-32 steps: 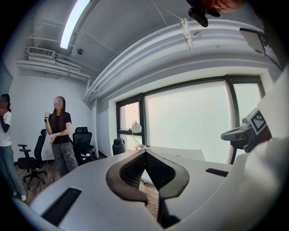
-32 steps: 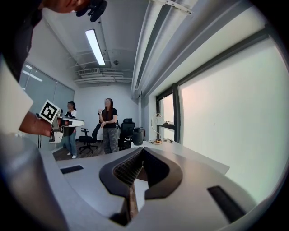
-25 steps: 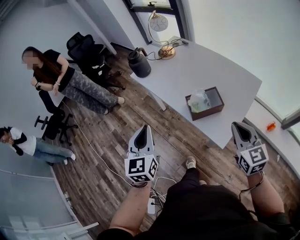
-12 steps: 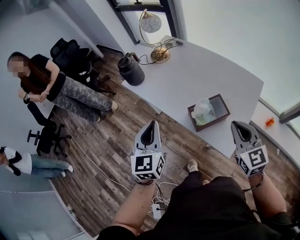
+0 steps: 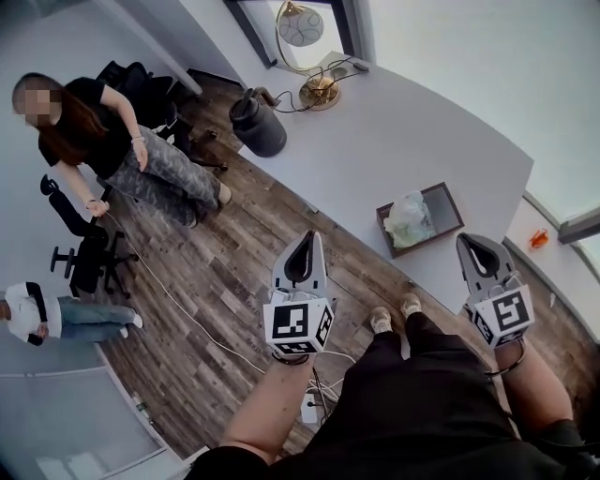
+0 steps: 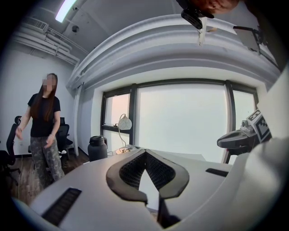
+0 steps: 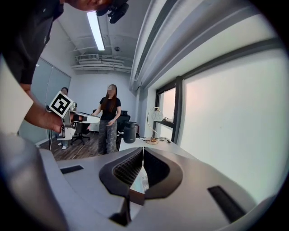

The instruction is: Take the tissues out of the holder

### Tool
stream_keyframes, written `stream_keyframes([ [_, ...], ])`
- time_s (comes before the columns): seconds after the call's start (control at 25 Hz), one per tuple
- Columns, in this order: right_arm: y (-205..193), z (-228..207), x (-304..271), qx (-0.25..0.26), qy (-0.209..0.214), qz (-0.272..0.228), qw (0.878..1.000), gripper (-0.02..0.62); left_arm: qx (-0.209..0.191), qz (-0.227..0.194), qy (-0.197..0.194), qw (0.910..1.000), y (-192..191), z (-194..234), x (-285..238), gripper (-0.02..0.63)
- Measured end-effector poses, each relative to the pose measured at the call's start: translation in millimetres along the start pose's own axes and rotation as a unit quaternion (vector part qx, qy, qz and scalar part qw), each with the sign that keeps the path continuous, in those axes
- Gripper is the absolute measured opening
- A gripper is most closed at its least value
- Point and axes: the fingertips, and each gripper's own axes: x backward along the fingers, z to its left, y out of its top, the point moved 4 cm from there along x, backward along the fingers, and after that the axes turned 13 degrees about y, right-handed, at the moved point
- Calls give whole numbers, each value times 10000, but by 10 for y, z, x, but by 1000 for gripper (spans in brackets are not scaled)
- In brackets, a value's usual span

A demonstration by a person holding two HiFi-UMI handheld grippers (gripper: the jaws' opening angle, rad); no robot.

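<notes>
A brown open-topped holder point(image 5: 441, 211) stands near the front edge of the white table point(image 5: 375, 141), with white tissues point(image 5: 409, 217) bunched in its left half. My left gripper point(image 5: 305, 240) hangs over the wooden floor, short of the table and left of the holder, its jaws shut on nothing. My right gripper point(image 5: 465, 242) is held just in front of the holder, also shut and empty. In the right gripper view the tissues point(image 7: 139, 180) and the holder's rim point(image 7: 135, 197) show through the gap below the touching tips point(image 7: 142, 150). The left gripper view point(image 6: 145, 152) looks across the tabletop.
A gold lamp point(image 5: 302, 28) with cables stands at the table's far end, a black jug point(image 5: 258, 127) beside it. A person point(image 5: 103, 141) stands at the left by office chairs; another point(image 5: 37, 314) sits lower left. A cable and power strip point(image 5: 309, 408) lie on the floor.
Both grippers have drawn closer to the table and the holder, the left one shifting rightward. The standing person has lowered and spread their arms.
</notes>
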Motion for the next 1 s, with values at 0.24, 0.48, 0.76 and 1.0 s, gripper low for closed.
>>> stream_keyframes([
  [0.24,-66,-198,-359,-187,520,296,9980,5,-67,61,188,9998,54,-51,-121,5],
  [0.48,-136,-335,-613,-93,775,284,9965,5,-92,157,393,9991,-37,-50,-294,5],
  [0.76,-213,-340,-836,-268,1357,17,9904,94,-141,387,565,9976,-282,-64,-445,5],
  [1.0,-455,-347,-1076,-98,1463,437,9882,285,-161,568,541,9968,-468,-114,-538,5],
])
